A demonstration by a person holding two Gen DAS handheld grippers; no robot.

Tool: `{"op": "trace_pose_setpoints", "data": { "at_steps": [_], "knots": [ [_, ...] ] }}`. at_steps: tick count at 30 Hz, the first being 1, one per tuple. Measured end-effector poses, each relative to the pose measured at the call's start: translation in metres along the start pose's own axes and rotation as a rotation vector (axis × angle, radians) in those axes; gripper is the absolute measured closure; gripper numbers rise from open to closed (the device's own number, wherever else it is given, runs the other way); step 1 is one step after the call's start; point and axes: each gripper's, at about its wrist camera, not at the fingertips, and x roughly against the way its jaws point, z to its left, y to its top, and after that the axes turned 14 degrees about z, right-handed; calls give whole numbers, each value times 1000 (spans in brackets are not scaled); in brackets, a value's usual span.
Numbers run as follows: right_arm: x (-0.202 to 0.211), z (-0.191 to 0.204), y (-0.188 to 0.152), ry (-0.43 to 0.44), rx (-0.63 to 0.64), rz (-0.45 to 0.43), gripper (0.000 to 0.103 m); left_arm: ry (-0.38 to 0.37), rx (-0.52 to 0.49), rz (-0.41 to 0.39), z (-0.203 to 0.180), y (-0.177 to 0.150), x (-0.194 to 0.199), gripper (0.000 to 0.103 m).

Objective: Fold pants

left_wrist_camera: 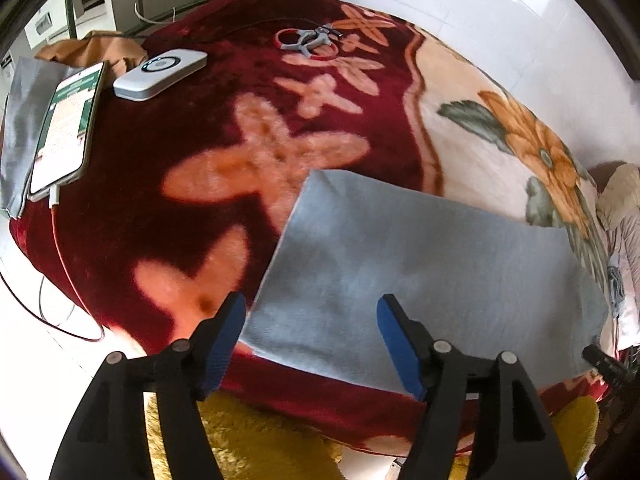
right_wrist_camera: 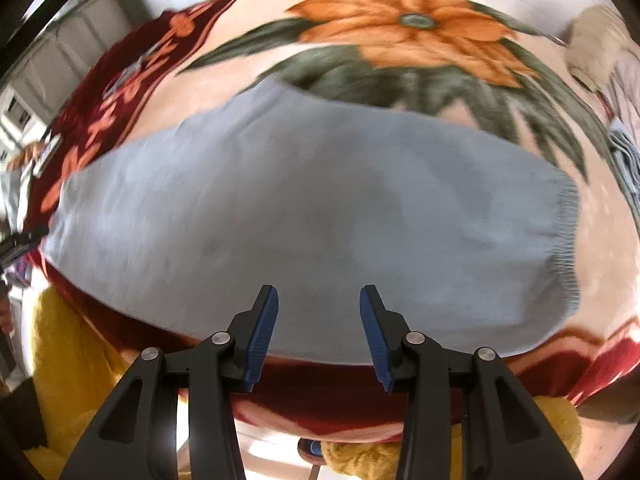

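The light blue-grey pants lie folded flat on the red and cream flowered blanket. In the right wrist view the pants fill the middle, with the elastic waistband at the right end. My left gripper hangs open above the pants' near left corner, nothing between its blue pads. Over the pants' near edge my right gripper also stands open and holds nothing. The tip of the other gripper shows at the right edge of the left wrist view.
A phone on a cable, a white box-shaped device and a red and grey ring tool lie at the blanket's far side. A grey cloth lies under the phone. Yellow fluffy fabric shows below the blanket's near edge.
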Motion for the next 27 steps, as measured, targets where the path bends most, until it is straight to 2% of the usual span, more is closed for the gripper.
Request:
{"op": "trace_pose_setpoints", "data": {
  "at_steps": [6,13,17,22,27],
  "knots": [
    [-19,22,4,-19,13,59,60,8,-22,7,7,2,-6,31],
    [-41,29,4,-37,17,98,58,-54,-34,46,10,3,-21,31],
    [-46,30,4,-45,15,99,55,22,-53,38,5,3,-28,31],
    [-49,27,5,-27,-7,100,53,48,-71,27,-1,2,-36,27],
    [-50,27,5,-25,-5,100,52,47,-101,9,-4,-1,-38,37]
  ]
}}
